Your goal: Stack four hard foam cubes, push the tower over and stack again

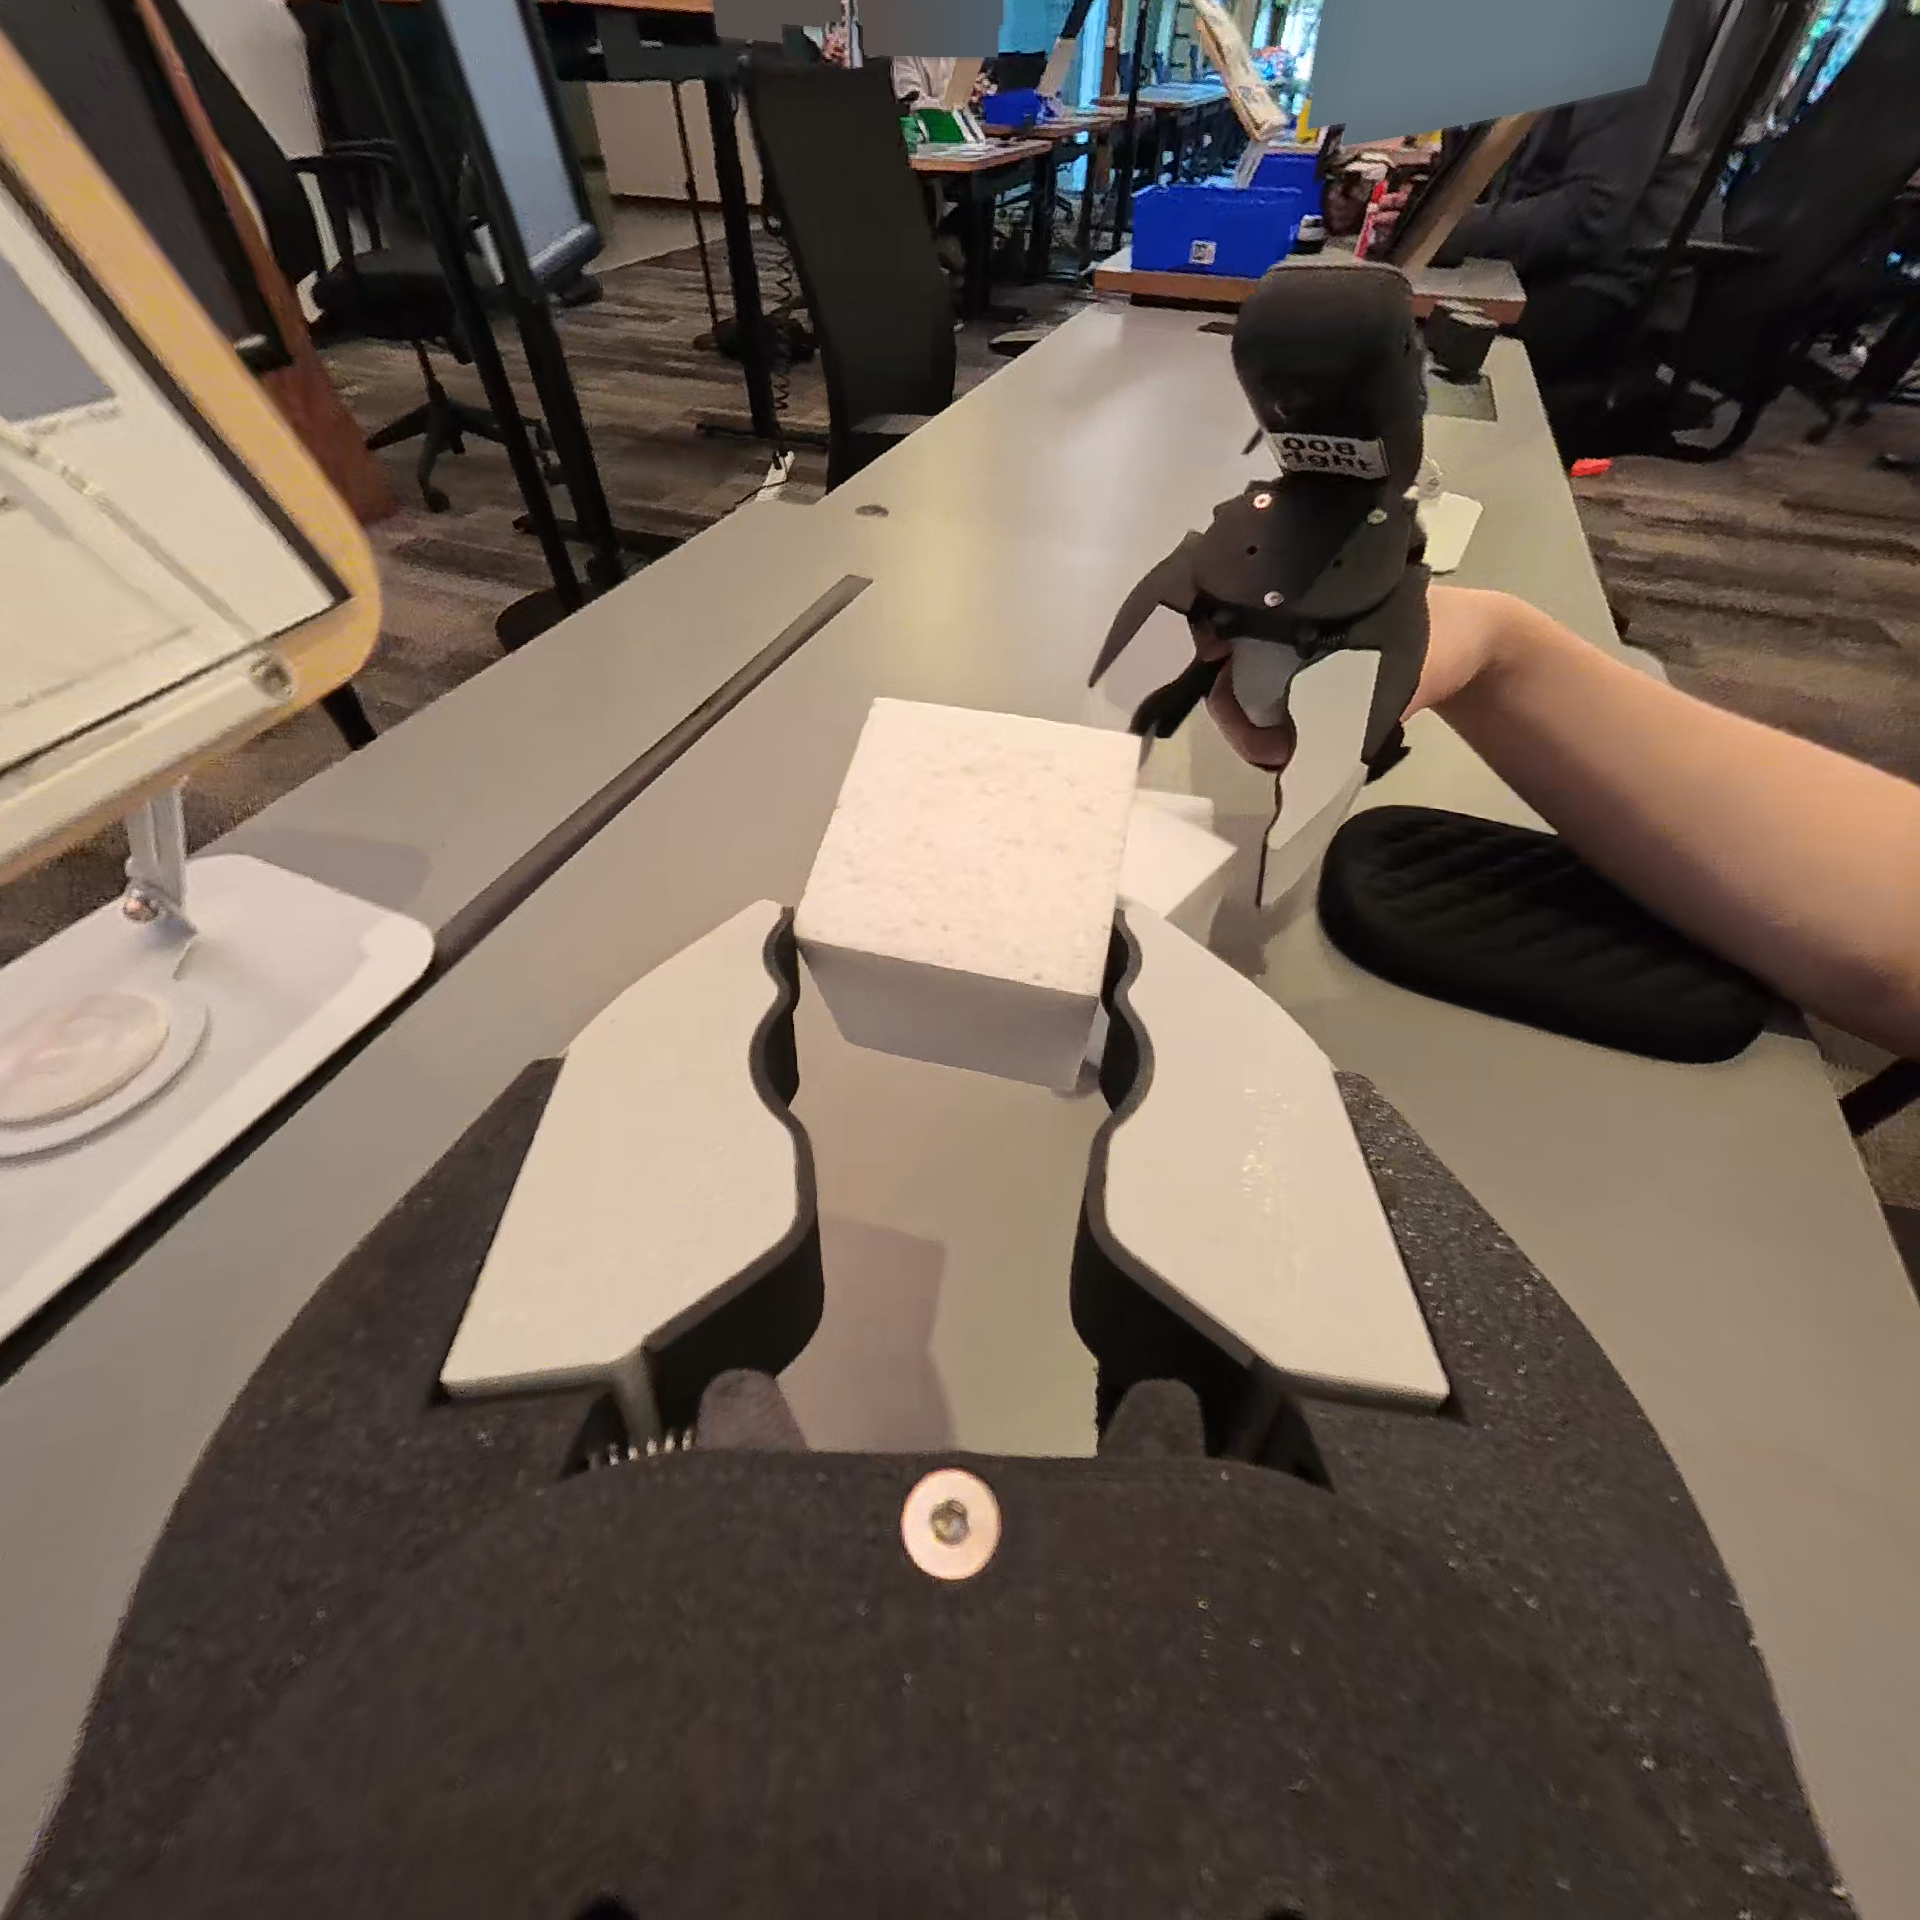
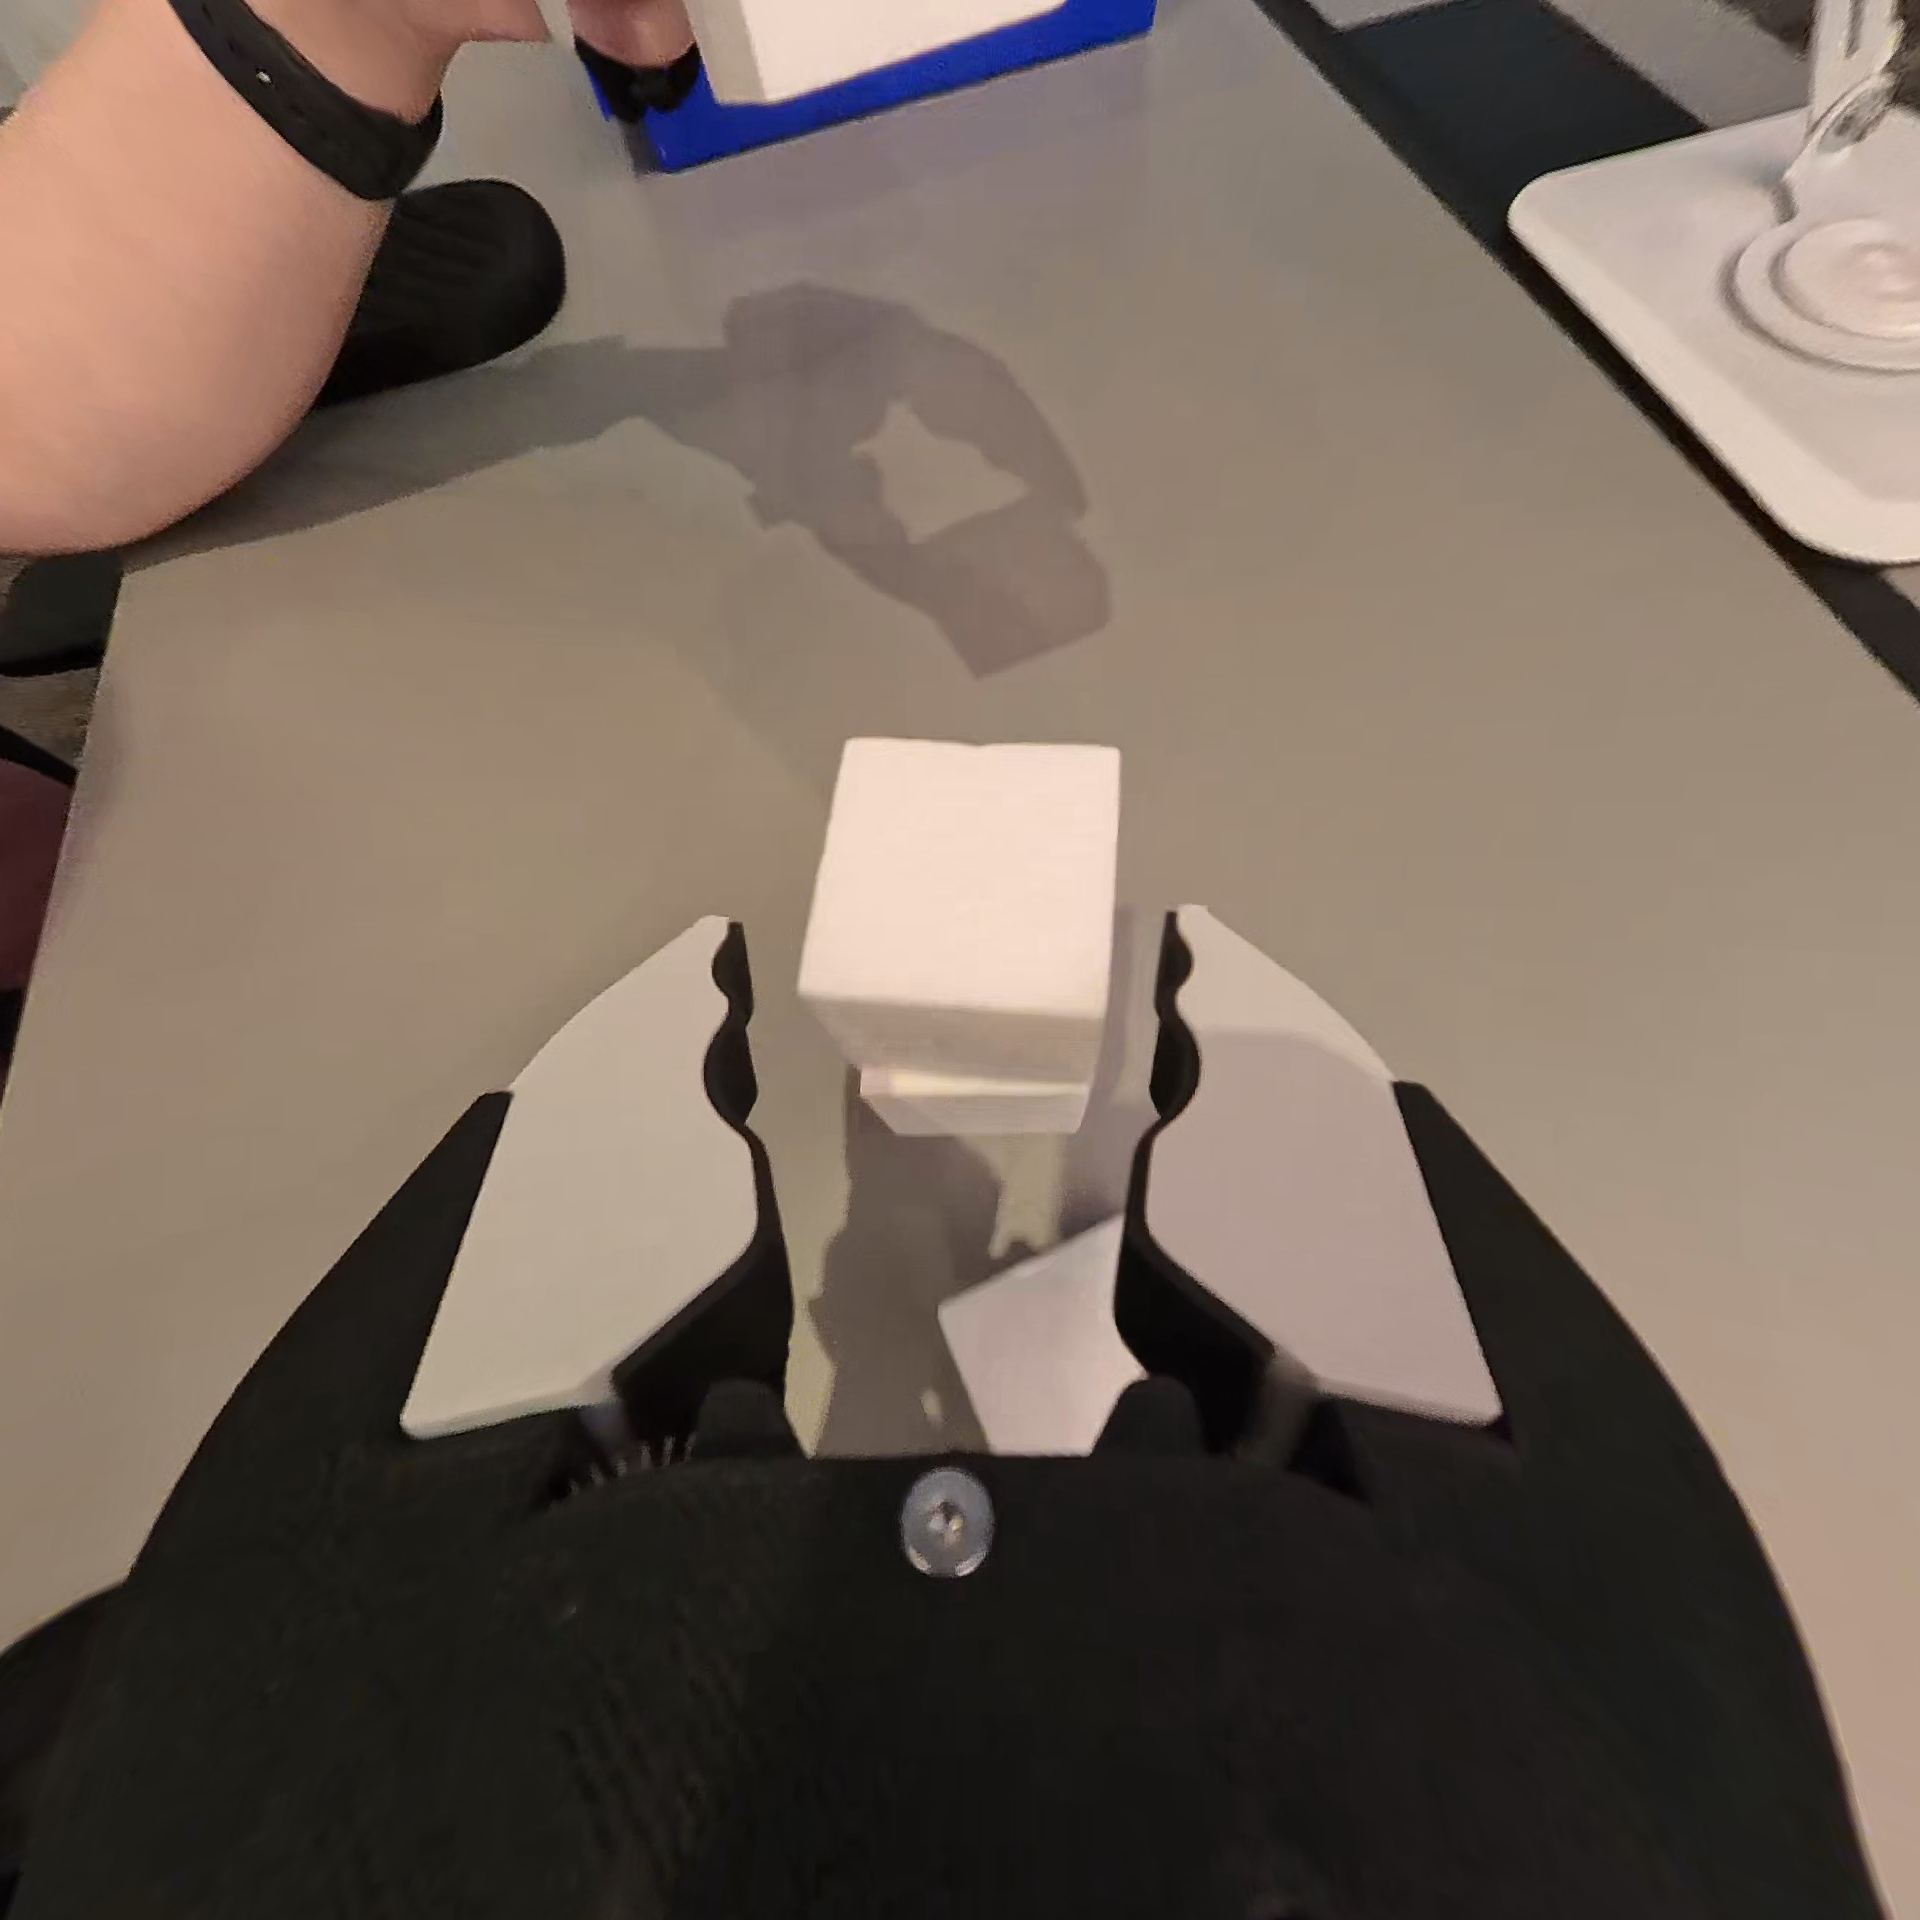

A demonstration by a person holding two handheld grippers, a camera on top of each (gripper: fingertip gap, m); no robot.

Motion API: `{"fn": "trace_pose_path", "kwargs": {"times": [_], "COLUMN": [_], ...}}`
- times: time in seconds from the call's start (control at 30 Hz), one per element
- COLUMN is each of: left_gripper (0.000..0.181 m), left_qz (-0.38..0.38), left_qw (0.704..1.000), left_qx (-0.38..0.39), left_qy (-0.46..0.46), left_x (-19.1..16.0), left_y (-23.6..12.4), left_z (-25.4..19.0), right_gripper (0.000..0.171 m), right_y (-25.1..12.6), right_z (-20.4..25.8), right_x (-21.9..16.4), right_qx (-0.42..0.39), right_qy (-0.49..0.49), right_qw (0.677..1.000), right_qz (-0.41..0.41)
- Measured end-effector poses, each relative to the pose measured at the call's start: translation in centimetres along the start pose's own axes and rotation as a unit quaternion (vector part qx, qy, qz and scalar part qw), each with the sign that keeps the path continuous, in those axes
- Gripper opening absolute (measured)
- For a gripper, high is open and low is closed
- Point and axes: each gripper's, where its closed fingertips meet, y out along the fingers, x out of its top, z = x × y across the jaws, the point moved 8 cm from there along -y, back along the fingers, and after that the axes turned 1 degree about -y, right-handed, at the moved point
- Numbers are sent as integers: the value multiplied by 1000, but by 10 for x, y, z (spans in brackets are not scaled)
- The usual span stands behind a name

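Observation:
My left gripper point(image 1: 954, 925) is shut on a white foam cube point(image 1: 966, 883), held by its two sides above the grey table point(image 1: 1039, 499). The same cube shows at the top of the right wrist view point(image 2: 831, 42). My right gripper point(image 2: 951, 935) points down and is open, its fingers apart on either side of the top cube point(image 2: 961, 904) of a small stack. A second cube point(image 2: 971, 1107) shows under it. Another cube point(image 2: 1039, 1340) lies on the table beside the stack. In the left wrist view the right gripper point(image 1: 1205, 810) hovers over white foam point(image 1: 1174, 852) that the held cube mostly hides.
A black wrist rest point(image 1: 1538, 935) lies to the right under a person's forearm point(image 1: 1662, 769). A monitor's white base point(image 1: 208, 1039) stands on the left, and also shows in the right wrist view point(image 2: 1714, 312). A blue bin point(image 2: 831, 114) sits behind the held cube. My hands' fingertips stand some 15 cm from each other.

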Motion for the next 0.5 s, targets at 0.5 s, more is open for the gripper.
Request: {"fn": "trace_pose_path", "kwargs": {"times": [0.5], "left_gripper": [56], "left_qz": [169], "left_qw": [962], "left_qx": [-158], "left_qy": [142], "left_x": [11], "left_y": [127], "left_z": [-49], "right_gripper": [92], "right_y": [-63], "right_z": [-23], "right_x": [-90], "right_qx": [-19], "right_qy": [37], "right_qw": [994], "right_qz": [-97]}}
